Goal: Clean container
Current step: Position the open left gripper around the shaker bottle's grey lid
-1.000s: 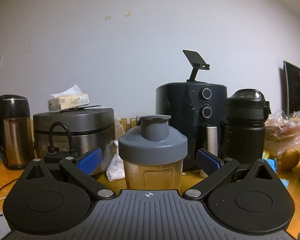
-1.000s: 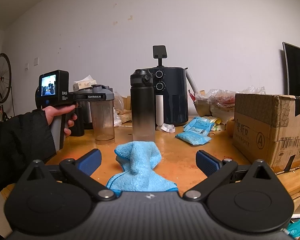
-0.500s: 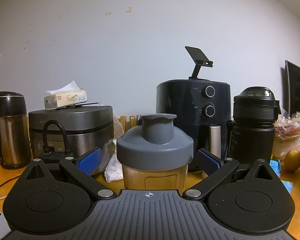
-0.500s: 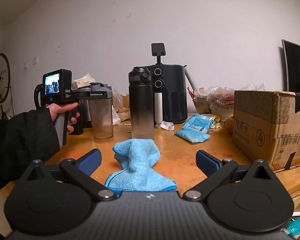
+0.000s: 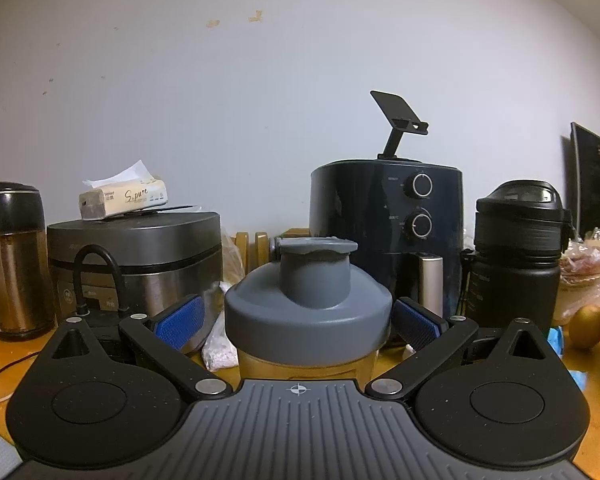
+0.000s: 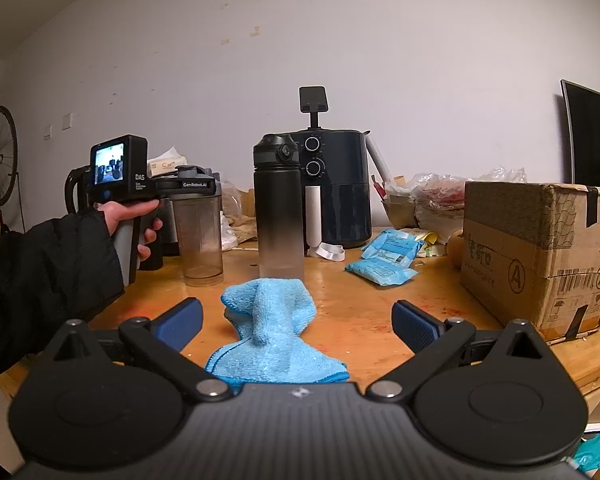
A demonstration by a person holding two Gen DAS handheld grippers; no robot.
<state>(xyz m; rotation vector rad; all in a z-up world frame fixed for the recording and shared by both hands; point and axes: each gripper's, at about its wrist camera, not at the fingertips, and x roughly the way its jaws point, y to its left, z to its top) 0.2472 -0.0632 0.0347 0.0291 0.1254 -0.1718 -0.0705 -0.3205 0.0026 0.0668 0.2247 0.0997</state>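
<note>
Two sets of jaws stand apart: the left gripper (image 5: 298,322) flanks the shaker bottle (image 5: 308,312) lid with gaps each side; the right gripper (image 6: 298,320) straddles the blue cloth (image 6: 274,332) on open worktop (image 6: 364,304).

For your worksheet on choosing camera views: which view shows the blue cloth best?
The right wrist view: the blue cloth lies in full sight on the table, bunched between the open fingers of the right hand-held gripper. The left wrist view shows none of it.
</note>
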